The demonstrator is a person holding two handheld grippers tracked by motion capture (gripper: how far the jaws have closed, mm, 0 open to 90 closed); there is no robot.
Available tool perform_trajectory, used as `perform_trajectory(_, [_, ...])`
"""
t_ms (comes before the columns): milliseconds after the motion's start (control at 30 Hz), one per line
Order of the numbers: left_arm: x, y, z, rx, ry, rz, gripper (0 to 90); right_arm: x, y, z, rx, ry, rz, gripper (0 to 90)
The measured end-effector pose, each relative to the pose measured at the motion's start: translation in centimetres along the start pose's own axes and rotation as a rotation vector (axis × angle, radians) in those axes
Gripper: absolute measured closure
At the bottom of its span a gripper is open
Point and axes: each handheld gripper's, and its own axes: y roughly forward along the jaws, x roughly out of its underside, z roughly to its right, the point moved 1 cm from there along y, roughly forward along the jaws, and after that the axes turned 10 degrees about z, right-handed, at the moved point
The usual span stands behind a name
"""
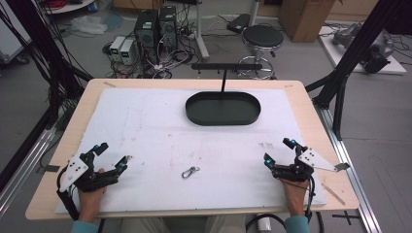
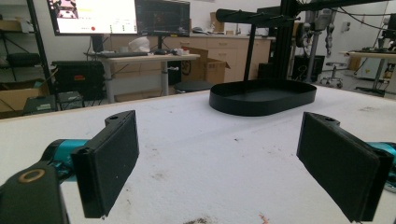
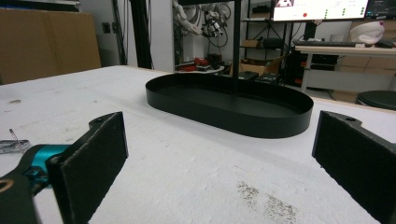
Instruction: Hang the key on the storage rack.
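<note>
Both tongs, left [image 1: 111, 156] and right [image 1: 278, 151], rest spread and hold nothing, so the work seems not begun. Between them, a little nearer the left tongs, the small metal clip [image 1: 190, 172] lies untouched on the tabletop [image 1: 145, 121]. Ahead of the tongs, the black tray [image 1: 223, 108] under its hanging stand is empty, so I judge that picking up the clip is yet to be done.

- carabiner [image 1: 190, 172] lying on mat [image 1: 145, 126], between left gripper [image 1: 111, 156] and right gripper [image 1: 279, 151] fingers
- tray [image 1: 223, 108] sitting beyond both fingertips, right of center
</note>
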Motion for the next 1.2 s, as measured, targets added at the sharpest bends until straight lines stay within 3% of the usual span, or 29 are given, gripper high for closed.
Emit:
perform_trajectory(700, [0.0,0.0,0.1,0.001,0.004,0.002,13.3,0.0,0.0,0.0,-0.008,-0.007,0.005,2.6])
perform_trajectory(900, [0.0,0.0,0.0,0.000,0.000,0.000,13.3,-0.2,0.0,0.2,-0.019,0.024,-0.023,2.6])
perform_trajectory(1200, [0.0,0.1,0.0,0.000,-0.005,-0.010,13.3,-2.5,0.8,-0.5,-0.113,0.015,-0.056,2.6])
